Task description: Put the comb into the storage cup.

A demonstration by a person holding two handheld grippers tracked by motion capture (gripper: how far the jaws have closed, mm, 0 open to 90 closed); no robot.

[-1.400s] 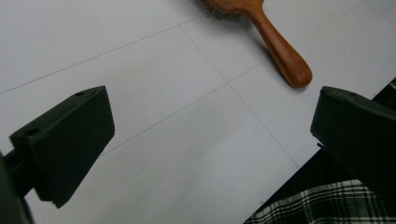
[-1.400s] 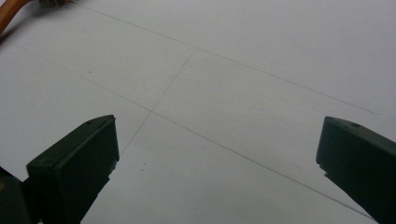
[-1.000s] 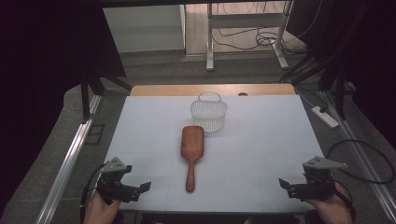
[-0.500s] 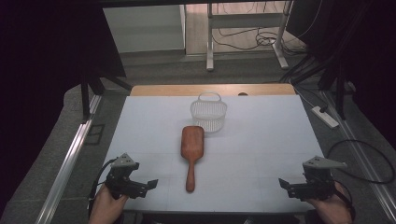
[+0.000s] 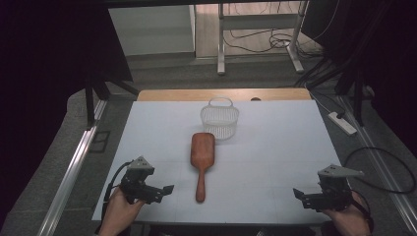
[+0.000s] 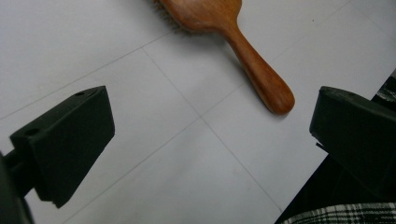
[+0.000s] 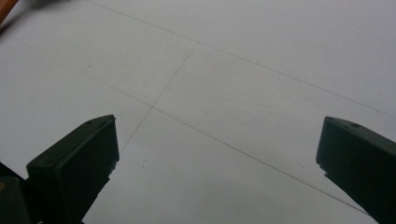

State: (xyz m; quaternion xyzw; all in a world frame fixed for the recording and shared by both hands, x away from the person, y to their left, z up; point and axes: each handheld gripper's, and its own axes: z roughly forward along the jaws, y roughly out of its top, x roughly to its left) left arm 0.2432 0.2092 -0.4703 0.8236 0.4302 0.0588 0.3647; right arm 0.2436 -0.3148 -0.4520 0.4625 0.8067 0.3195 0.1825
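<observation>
A: At the near edge of the bench (image 5: 275,128), the left claw (image 5: 164,191) points toward the hairbrush (image 5: 201,160), jaws spread wide and holding nothing.

B: And the brush itself?

A: Lying flat mid-bench, reddish-brown wood, broad paddle head at the far end and a slim handle tapering to a rounded knob at the near end. From the left gripper view you catch bristles peeking out under the head, so it looks to be face down. Just beyond the head sits a small white basket (image 5: 220,118), close to touching it, though I can't tell if they meet.

B: What stage are we at?

A: I'd call it the approach. The left claw is near the handle's knob, a little to its left, with bare bench between. Nothing gripped yet.

B: The right claw (image 5: 298,194)?

A: Well off to the right of the brush, jaws also wide apart, empty, parked over bare bench.

B: So the next move?

A: My guess: slide the left claw across until the handle sits between the jaws, then close. That handle is narrow and smooth, so it wants a square, centred bite.
</observation>
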